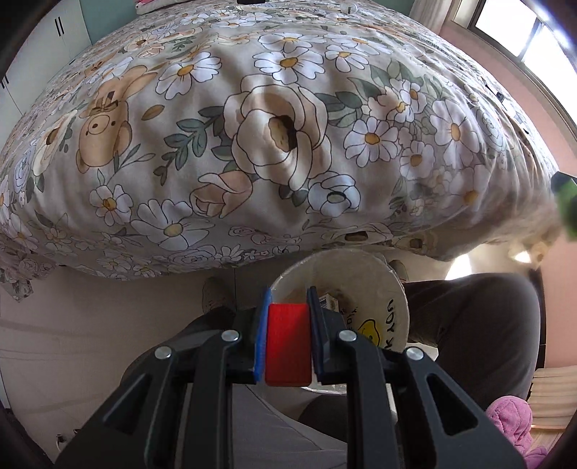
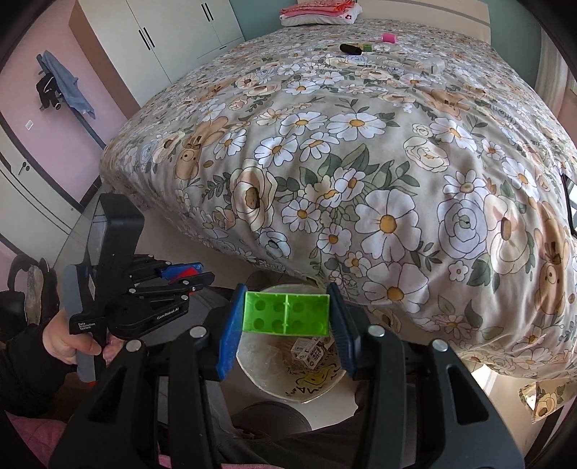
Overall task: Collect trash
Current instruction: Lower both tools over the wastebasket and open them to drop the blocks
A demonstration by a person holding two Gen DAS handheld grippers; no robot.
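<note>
Two handheld grippers hang over a pale bin point(image 2: 288, 382) at the foot of a bed point(image 2: 360, 144) spread with a floral quilt. The left gripper point(image 1: 288, 324), its jaws drawn tight, clamps a red block point(image 1: 287, 342) between its blue pads, the block standing just over the bin's rim point(image 1: 360, 259). The right gripper point(image 2: 286, 314), its jaws partly apart, grips a green brick point(image 2: 286, 312) by its two ends, hollow underside toward the camera, directly above the bin's mouth. Inside the bin lies a small printed box point(image 2: 310, 351) on a clear liner, with a yellow smiley face point(image 2: 315, 378) printed on the inner wall. In the right wrist view, a hand point(image 2: 75, 346) holds the left gripper's grey handle, at the lower left. Farther up the bed rest a black object point(image 2: 350, 48), a small green piece point(image 2: 367, 47) and a pink piece point(image 2: 388, 37), well apart from the bin, near folded pink cloth point(image 2: 319, 11) at the head. White wardrobes point(image 2: 180, 29) stand along the wall to the left.
</note>
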